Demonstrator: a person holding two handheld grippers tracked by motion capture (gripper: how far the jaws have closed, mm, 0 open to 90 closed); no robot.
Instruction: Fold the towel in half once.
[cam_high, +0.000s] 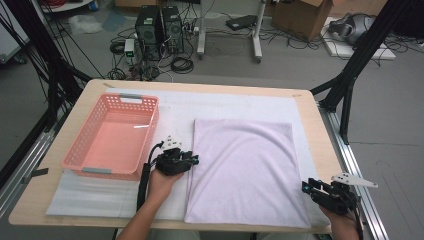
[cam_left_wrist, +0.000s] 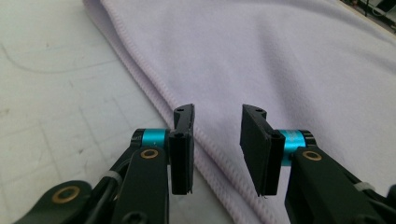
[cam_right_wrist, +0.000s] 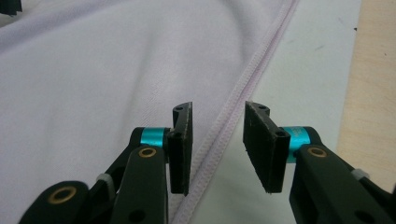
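Observation:
A pale lilac towel (cam_high: 242, 170) lies flat and folded on the white mat in the middle of the table. My left gripper (cam_high: 194, 160) sits at the towel's left edge, about halfway along it. In the left gripper view its jaws (cam_left_wrist: 218, 112) stand open, with the towel's (cam_left_wrist: 280, 60) stitched hem running under the gap. My right gripper (cam_high: 305, 186) is at the towel's right edge near the front corner. In the right gripper view it (cam_right_wrist: 218, 108) is open too, straddling the hem of the towel (cam_right_wrist: 93, 84), and nothing is gripped.
An empty pink plastic basket (cam_high: 82, 129) stands at the left of the table, just behind my left hand. A white mat (cam_high: 100, 195) covers most of the wooden tabletop (cam_high: 310, 115). Computer towers, cables and a cardboard box are on the floor beyond.

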